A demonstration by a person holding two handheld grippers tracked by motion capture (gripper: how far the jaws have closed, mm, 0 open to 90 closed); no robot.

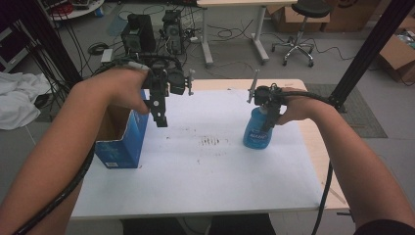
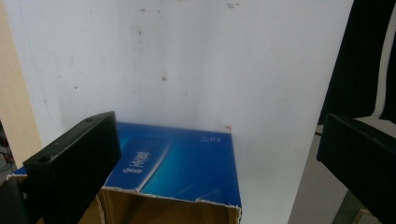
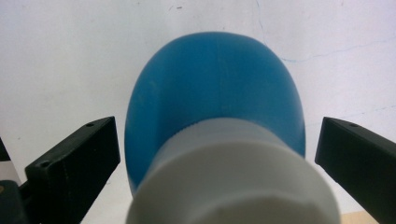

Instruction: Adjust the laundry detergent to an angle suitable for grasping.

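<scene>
the blue bottle [image 3: 217, 107] stands upright on the bench [image 1: 205, 181], its white cap [image 3: 233, 182] between the right gripper's [image 1: 266, 117] spread, untouching fingers. the left gripper's [image 1: 159, 115] fingers are spread apart above the open blue box [image 2: 182, 168], holding nothing.

Blue bottle [image 1: 257, 131] with white cap [image 3: 233, 182], blue box [image 1: 121, 142] with brown inside, black claws, white table [image 1: 205, 181].

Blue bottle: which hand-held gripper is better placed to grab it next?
Right. The right hand-held gripper is open with its jaws either side of the blue bottle; the left hand-held gripper hangs over the blue box.
</scene>
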